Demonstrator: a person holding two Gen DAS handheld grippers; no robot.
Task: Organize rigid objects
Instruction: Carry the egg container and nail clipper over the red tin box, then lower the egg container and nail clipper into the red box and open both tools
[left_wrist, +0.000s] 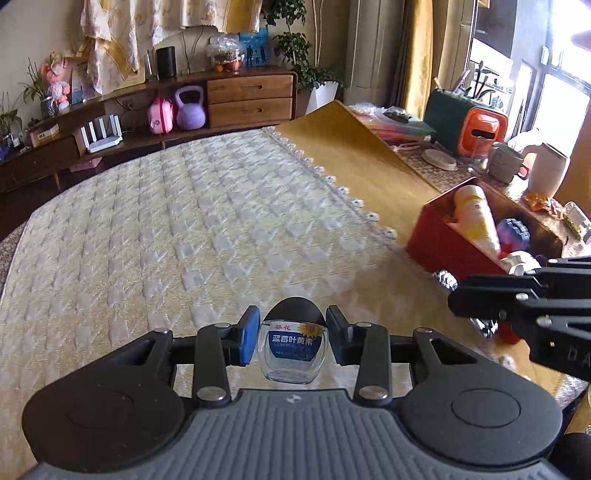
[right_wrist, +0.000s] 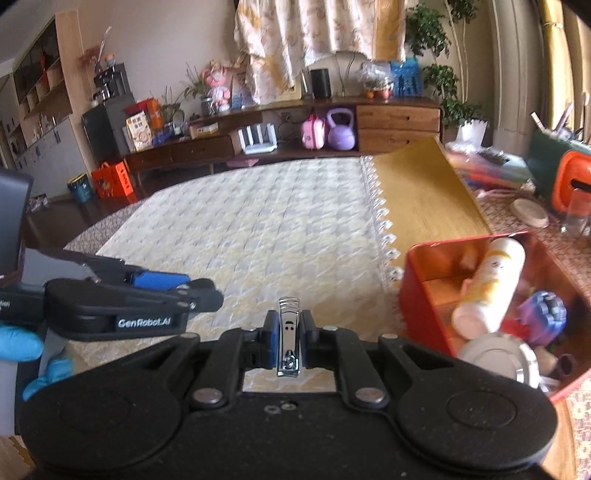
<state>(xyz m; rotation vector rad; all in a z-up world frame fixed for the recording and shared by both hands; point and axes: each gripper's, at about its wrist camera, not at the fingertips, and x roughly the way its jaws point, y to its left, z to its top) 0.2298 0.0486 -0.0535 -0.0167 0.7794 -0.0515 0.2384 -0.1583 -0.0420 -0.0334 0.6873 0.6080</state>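
Observation:
My left gripper (left_wrist: 291, 336) is shut on a small clear bottle (left_wrist: 293, 350) with a blue label and a black cap, held above the quilted cream cloth (left_wrist: 177, 221). In the right wrist view my right gripper (right_wrist: 289, 332) is shut on a silver nail clipper (right_wrist: 289, 336), its lever pointing forward. A red box (left_wrist: 439, 243) stands to the right; the red box (right_wrist: 421, 295) holds a cream bottle (right_wrist: 491, 284), a blue-purple ridged toy (right_wrist: 543, 314) and a round metal lid (right_wrist: 498, 358). The left gripper (right_wrist: 207, 291) shows at the left of the right wrist view, held by a blue-gloved hand (right_wrist: 22, 343).
A yellow mat (left_wrist: 351, 147) lies beyond the cloth's lace edge. At the far right stand an orange container (left_wrist: 480, 129), a grey mug (left_wrist: 506, 162) and a white jug (left_wrist: 546, 170). A wooden sideboard (left_wrist: 251, 99) with a purple kettlebell (left_wrist: 190, 109) runs along the back wall.

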